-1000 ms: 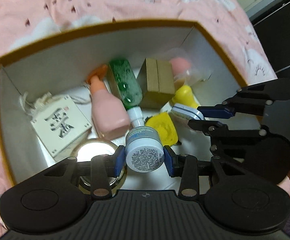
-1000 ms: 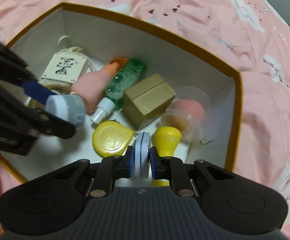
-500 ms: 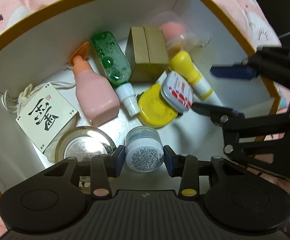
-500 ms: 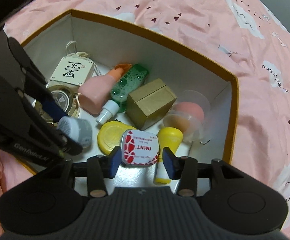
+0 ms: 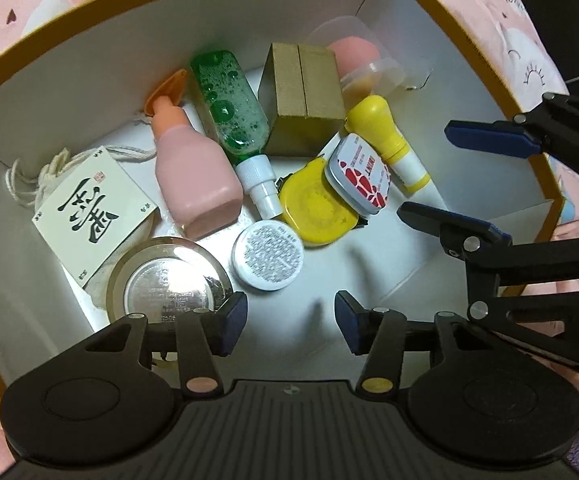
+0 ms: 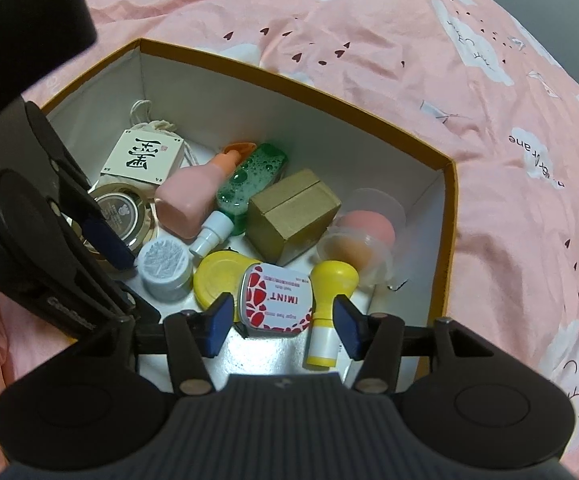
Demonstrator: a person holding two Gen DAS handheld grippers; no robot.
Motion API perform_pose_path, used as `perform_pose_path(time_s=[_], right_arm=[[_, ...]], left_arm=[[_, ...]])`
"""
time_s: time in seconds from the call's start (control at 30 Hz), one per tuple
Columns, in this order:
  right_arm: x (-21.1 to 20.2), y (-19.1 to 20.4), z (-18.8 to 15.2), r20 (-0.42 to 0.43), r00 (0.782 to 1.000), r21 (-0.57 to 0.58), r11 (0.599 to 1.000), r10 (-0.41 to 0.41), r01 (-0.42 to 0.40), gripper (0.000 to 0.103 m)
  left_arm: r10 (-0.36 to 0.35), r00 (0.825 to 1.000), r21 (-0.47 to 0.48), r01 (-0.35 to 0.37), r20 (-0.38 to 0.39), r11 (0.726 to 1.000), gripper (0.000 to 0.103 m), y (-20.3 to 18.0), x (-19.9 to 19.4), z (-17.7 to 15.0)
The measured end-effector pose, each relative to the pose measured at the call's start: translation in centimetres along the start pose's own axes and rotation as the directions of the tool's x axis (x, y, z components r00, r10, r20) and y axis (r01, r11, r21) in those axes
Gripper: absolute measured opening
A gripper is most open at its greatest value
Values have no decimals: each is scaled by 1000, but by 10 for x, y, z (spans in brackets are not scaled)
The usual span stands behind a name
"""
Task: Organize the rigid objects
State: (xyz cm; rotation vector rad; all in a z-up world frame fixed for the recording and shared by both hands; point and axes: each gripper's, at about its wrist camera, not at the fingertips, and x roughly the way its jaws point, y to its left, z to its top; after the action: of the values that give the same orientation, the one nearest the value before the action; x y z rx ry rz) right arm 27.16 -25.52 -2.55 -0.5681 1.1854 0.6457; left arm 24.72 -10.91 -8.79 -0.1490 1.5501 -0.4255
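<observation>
An orange-rimmed white box (image 5: 89,60) (image 6: 329,96) holds the objects. A small white cream jar (image 5: 267,255) (image 6: 165,268) lies on the box floor, just beyond my open, empty left gripper (image 5: 291,322). A red-and-white mint tin (image 5: 359,174) (image 6: 277,300) rests on a yellow round case (image 5: 313,208) (image 6: 217,276), just beyond my open, empty right gripper (image 6: 283,322). The right gripper also shows in the left wrist view (image 5: 473,184). The left gripper's fingers (image 6: 105,240) show in the right wrist view, over the box's left side.
Also in the box: a pink bottle (image 5: 193,168), a green spray bottle (image 5: 229,104), a brown carton (image 5: 303,100), a yellow-capped tube (image 5: 385,136), a pink sponge in a clear cup (image 5: 357,60), a gold compact (image 5: 169,280), a calligraphy card (image 5: 89,208). Pink bedding (image 6: 489,120) surrounds the box.
Both grippers have opened and drawn back. The left one let go of the cream jar, the right one let go of the mint tin; both now lie in the box.
</observation>
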Motion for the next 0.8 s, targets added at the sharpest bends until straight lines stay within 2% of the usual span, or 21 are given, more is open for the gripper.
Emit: perform_pose_path(time_s=[0.07, 0.2, 0.3, 0.4, 0.47, 0.53, 0.6, 0.7, 0.73, 0.8], right_arm=[[-2, 1, 0, 2, 1000, 2, 1000, -2, 2, 55], [-12, 4, 0, 18, 1000, 0, 1000, -8, 8, 63], [-23, 8, 1, 38, 999, -3, 1000, -18, 18, 63], [-37, 12, 4, 73, 997, 7, 1000, -30, 29, 64], [-47, 14, 6, 99, 994, 18, 999, -38, 37, 65], [-57, 17, 7, 127, 991, 32, 999, -45, 41, 67], [-68, 21, 7, 163, 985, 48, 998, -55, 47, 69], [-86, 26, 8, 223, 973, 85, 996, -56, 38, 77], [-92, 28, 8, 244, 968, 99, 995, -57, 33, 78], [-104, 32, 7, 286, 956, 127, 992, -63, 28, 79]], left_arm=[[0, 1000, -3, 0, 18, 1000, 60, 1, -8, -2], [0, 998, 0, 0, 63, 1000, 60, 0, -30, -8], [-4, 992, 0, 4, 122, 1000, 60, 1, -50, -15], [-11, 976, -3, 12, 216, 1000, 60, -1, -73, -25], [-20, 959, -6, 23, 281, 1000, 60, 0, -90, -34], [-6, 932, 1, 7, 363, 1000, 60, -1, -105, -45], [31, 894, 22, -45, 447, 999, 60, -6, -120, -55], [85, 824, 29, -122, 560, 992, 60, -11, -141, -72], [101, 794, 27, -147, 600, 989, 60, -11, -147, -79], [124, 747, 11, -172, 653, 985, 60, -12, -157, -90]])
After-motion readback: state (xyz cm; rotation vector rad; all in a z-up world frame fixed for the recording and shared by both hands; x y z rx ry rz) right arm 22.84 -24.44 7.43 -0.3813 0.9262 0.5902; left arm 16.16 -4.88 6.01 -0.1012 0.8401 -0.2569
